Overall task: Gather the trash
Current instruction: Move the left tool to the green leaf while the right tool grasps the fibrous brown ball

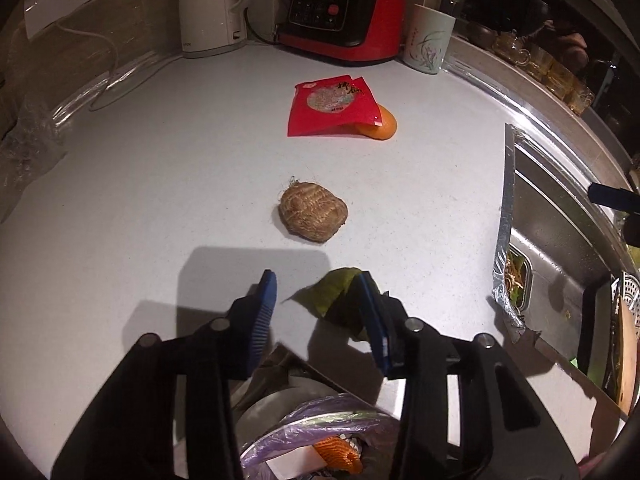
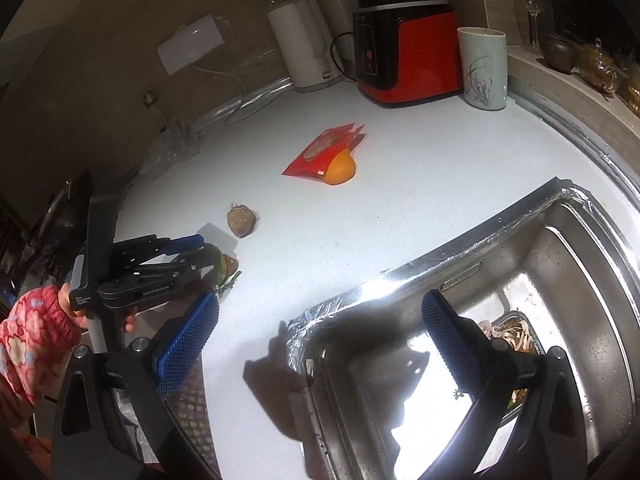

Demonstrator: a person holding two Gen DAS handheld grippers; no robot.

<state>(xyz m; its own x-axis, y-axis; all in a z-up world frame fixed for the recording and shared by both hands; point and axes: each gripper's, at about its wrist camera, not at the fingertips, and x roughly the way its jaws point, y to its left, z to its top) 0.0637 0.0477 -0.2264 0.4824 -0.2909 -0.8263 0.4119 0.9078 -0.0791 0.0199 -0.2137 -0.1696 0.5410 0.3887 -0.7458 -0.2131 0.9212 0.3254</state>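
Observation:
A green leaf [image 1: 334, 294] lies on the white counter by the near edge, partly under my left gripper's right finger. My left gripper [image 1: 320, 300] is open, its jaws either side of the leaf; it also shows in the right wrist view [image 2: 208, 250]. A brown taro root [image 1: 313, 214] lies further out. A red packet [image 1: 333, 106] rests on an orange peel [image 1: 382, 126]. A purple-lined trash bin [image 1: 320, 436] with scraps is below the counter edge. My right gripper [image 2: 320, 320] is open and empty over the sink's corner [image 2: 400, 280].
A white kettle [image 1: 210, 8], a red and black appliance [image 1: 344, 16] and a pale cup [image 1: 428, 40] stand at the back. The steel sink [image 1: 560, 240] is at the right, with a food-scrap strainer [image 1: 516, 280]. Clear plastic wrap [image 1: 28, 148] lies at the left.

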